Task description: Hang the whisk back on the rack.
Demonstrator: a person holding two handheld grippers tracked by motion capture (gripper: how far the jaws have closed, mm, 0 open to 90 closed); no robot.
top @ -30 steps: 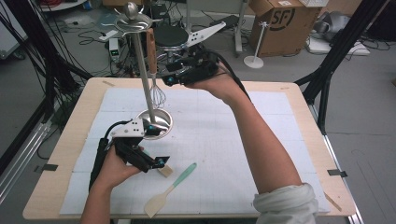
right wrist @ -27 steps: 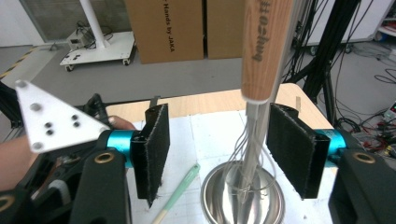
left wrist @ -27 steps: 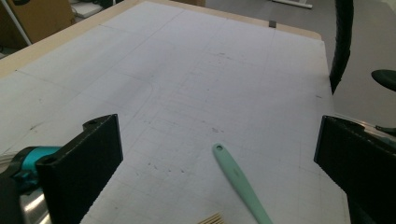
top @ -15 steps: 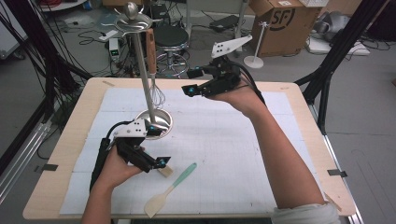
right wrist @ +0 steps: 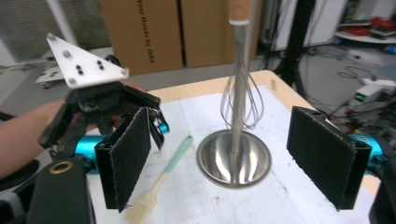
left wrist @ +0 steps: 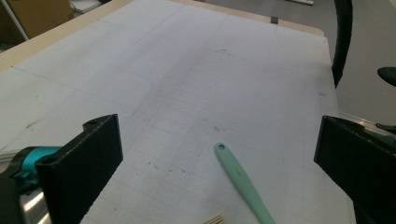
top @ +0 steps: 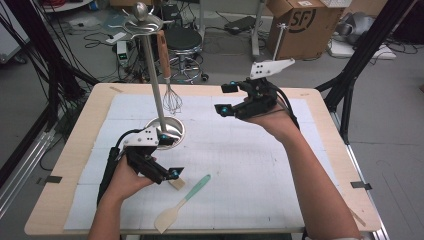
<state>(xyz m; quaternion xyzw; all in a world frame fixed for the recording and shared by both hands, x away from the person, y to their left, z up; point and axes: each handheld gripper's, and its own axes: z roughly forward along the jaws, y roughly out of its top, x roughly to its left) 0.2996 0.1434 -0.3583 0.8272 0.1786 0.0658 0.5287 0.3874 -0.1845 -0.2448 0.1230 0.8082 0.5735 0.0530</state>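
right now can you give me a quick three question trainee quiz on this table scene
1. True or false: the wire whisk with the wooden handle lies flat on the table.
2. What lies nearest the left gripper: A) the mint-handled spatula B) a cardboard box C) a stool?
3. Fill in: the right gripper has its jaws ____, nothing between them.

Key: 1 false, it hangs from the steel stand; 2 A; 3 open, having just widened.

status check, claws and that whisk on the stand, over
Right claw empty, jaws just been opening, off to the right of the stand. Left claw open, low by the spatula. Whisk hanging on the stand. Nothing between.
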